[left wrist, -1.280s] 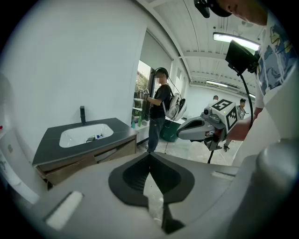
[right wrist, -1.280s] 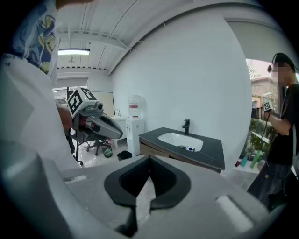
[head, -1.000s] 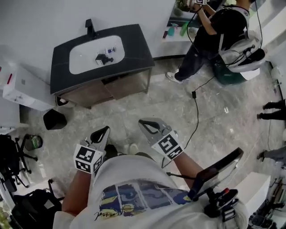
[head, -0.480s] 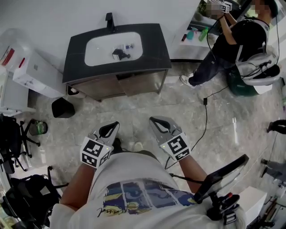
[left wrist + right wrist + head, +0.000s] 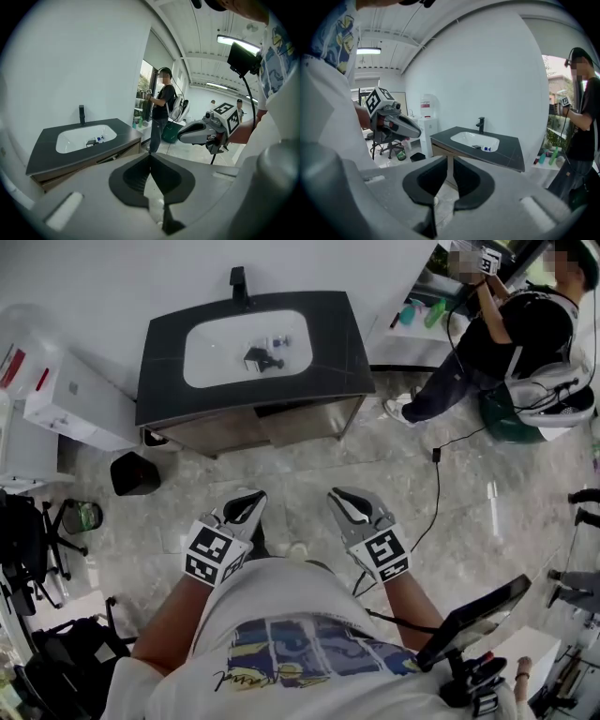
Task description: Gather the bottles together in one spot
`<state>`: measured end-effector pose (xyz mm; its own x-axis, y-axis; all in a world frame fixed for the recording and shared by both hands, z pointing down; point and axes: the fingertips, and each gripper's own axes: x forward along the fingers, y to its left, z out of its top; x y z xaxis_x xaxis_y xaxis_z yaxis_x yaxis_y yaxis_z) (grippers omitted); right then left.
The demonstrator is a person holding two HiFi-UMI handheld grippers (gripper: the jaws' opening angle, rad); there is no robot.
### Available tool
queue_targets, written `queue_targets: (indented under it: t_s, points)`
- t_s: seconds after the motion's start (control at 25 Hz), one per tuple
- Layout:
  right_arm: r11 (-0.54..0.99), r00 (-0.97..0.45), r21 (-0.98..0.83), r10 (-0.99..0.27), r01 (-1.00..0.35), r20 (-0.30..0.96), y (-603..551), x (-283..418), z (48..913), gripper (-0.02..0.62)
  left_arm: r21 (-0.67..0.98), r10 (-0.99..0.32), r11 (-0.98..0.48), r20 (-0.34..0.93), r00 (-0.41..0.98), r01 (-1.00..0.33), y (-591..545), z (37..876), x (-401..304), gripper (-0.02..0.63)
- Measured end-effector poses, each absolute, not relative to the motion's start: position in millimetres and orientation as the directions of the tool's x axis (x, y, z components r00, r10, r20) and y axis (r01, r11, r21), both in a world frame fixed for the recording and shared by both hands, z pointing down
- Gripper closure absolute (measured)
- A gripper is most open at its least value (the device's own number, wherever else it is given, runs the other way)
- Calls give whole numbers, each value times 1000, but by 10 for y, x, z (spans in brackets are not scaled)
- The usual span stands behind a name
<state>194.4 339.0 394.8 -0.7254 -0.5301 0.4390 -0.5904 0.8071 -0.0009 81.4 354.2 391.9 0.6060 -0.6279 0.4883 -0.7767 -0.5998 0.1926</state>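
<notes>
Left gripper [image 5: 251, 501] shut; right gripper [image 5: 343, 499] slightly apart

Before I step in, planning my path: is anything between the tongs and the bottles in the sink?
Nothing visible: only bare floor separates left tongs and right tongs from the vanity holding the bottles.
</notes>
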Motion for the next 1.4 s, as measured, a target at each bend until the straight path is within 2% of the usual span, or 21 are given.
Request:
queue_targets:
  t_s: [0.28, 0.6, 0.84, 1.16, 1.4]
  points:
    - [780, -684, 15, -558, -626, 470, 2771, 1492, 3957, 555, 202, -610, -636, 460, 646, -745, 2794, 3952, 345, 573]
    - [749, -641, 28, -585, -662, 496, 2136, 693, 3896, 575, 103, -603, -688, 471, 644, -719, 2136, 3953, -546, 555]
    - [739, -618, 52, -597, -671, 512, 1830, 268, 3859, 594, 44, -590, -721, 485, 646, -691, 1717, 4004, -926, 555]
    - [725, -600, 23, -587, -688, 544, 1467, 347, 4007, 594, -37, -560, -760, 544, 625, -648, 978, 4239, -796, 543]
    - [747, -642, -12, -564, -665, 519, 947, 420, 4040, 594, -162, -508, -817, 657, 557, -553, 280, 4646, -511, 529]
